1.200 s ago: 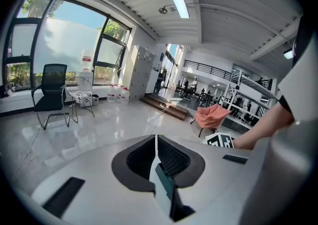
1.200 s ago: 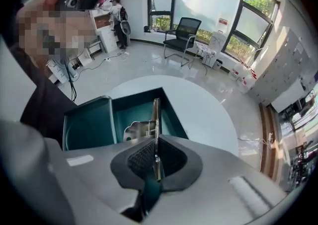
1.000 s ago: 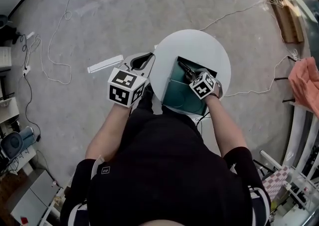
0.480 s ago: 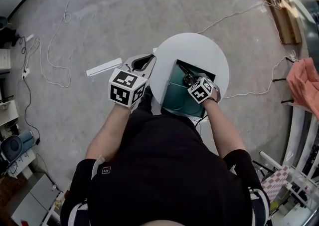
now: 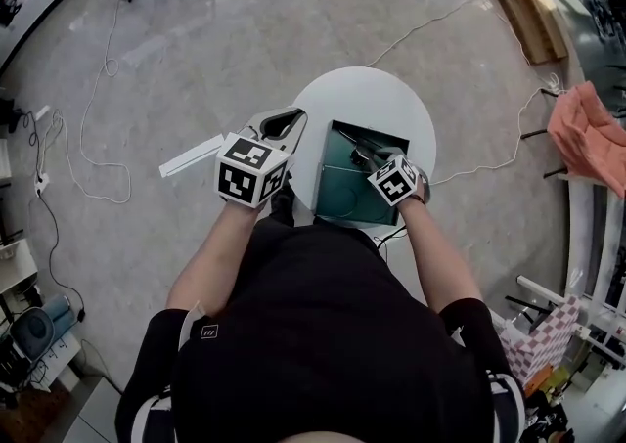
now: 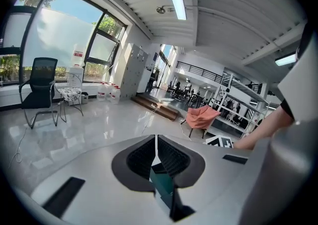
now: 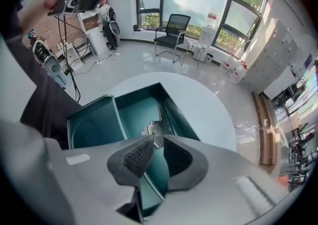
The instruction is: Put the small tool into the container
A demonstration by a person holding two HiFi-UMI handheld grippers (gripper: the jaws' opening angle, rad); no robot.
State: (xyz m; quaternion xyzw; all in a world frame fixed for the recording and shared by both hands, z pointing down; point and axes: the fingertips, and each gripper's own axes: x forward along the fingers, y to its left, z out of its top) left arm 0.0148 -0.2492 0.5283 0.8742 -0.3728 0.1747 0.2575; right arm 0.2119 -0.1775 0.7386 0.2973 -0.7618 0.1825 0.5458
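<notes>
The right gripper (image 7: 156, 145) has its fingers clamped on the small tool (image 7: 152, 130), holding it inside the green container (image 7: 97, 119) on the round white worktop (image 5: 364, 97). The left gripper (image 6: 155, 155) hangs beside the worktop's edge, fingers together on nothing.

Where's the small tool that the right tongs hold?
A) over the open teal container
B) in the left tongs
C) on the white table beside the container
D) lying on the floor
A: the right gripper view shows the right tongs pinching the small tool at their tips, above the open teal container.
</notes>
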